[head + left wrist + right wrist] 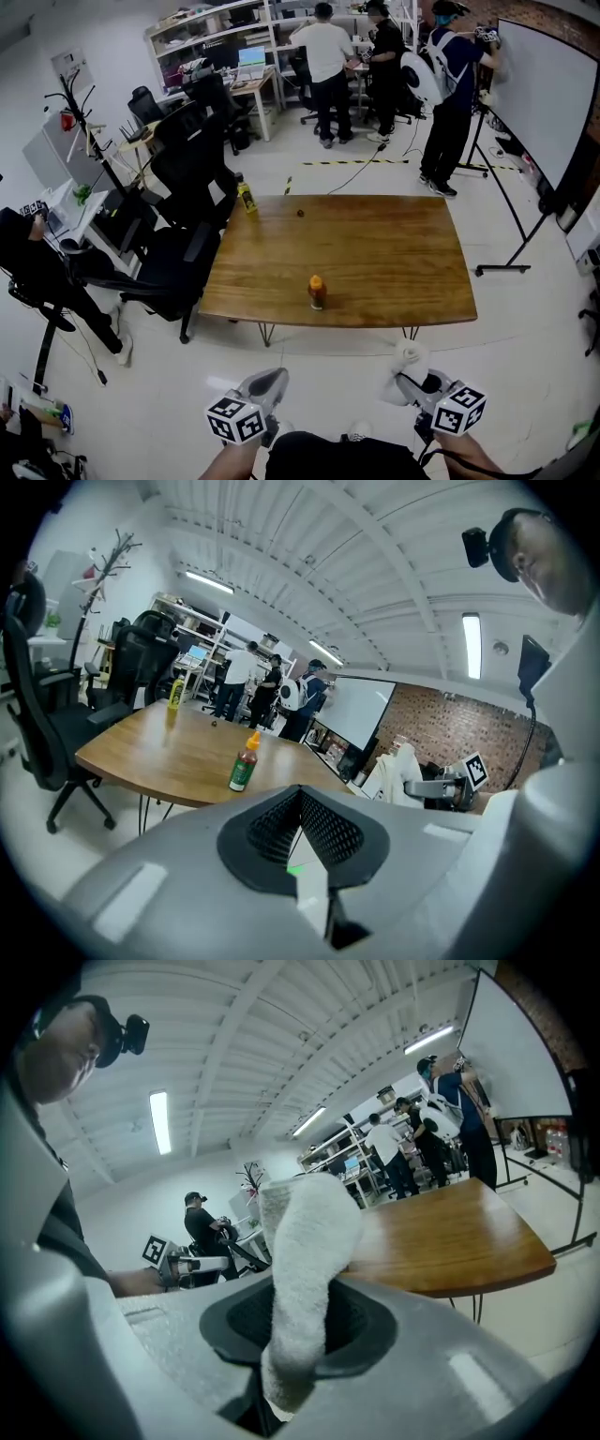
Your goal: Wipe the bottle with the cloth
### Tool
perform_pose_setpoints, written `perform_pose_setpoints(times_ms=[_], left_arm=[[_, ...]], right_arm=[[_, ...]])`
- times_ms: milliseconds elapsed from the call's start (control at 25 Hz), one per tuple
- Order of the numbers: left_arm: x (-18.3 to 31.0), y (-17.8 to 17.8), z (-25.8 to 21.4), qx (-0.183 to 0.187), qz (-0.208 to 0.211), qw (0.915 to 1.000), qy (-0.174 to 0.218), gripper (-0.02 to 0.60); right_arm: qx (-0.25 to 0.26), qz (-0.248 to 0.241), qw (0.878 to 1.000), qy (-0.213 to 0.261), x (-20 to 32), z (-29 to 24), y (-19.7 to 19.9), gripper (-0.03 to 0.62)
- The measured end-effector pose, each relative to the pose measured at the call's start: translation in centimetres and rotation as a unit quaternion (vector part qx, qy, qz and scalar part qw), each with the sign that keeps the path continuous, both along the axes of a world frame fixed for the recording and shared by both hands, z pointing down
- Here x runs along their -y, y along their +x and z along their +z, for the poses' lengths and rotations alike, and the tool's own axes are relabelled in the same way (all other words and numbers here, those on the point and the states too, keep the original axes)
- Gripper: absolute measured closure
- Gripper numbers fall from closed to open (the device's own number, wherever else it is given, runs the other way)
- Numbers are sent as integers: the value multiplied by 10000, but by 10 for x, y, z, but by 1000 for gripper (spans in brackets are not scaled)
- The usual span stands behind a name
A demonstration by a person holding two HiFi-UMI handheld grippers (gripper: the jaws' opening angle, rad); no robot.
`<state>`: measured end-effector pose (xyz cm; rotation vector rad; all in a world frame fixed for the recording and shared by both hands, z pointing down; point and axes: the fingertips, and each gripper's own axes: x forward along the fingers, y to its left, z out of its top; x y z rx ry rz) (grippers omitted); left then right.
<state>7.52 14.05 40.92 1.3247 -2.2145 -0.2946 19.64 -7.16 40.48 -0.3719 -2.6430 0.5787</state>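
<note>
The wooden bench [375, 253] fills the middle of the head view, standing on thin metal legs on a pale floor; a large whiteboard [544, 103] on a wheeled stand stands beyond its far right corner; black office chairs [178, 253] crowd its left edge; three standing people [328, 66] are gathered well beyond its far edge, near desks and shelving.

Both tongs are held short of the near edge of the bench, over the floor, each with its marker cube toward the person; the left tongs [265, 382] are on the left and the right tongs [412, 373] on the right, apart from each other; in the left gripper view the left tongs [302, 799] have their jaws together with nothing between them; in the right gripper view the right tongs [300, 1330] are clamped on a white terry cloth [305, 1260], which stands up out of the jaws and folds over at the top.

The sauce bottle [317, 292], with an orange cap and a green label, stands upright on the bench close to its near edge, well apart from both tongs and from the cloth [409, 356]; the left gripper view shows the same bottle [244, 764] upright near the bench edge.

A yellow bottle [247, 198] stands at the far left corner of the bench; a small dark thing [300, 213], too small to name, lies near the far edge.
</note>
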Motion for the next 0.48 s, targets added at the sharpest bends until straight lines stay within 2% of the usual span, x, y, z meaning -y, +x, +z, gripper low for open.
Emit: perform_pose_setpoints(times_ms=[280, 480], left_arm=[[-20, -20, -3, 153, 504, 9985, -114, 565], [-34, -31, 5, 114, 752, 9970, -139, 566]], right_arm=[[-112, 462, 9989, -41, -32, 19, -2, 517], [-131, 716, 9973, 43, -53, 20, -4, 517]])
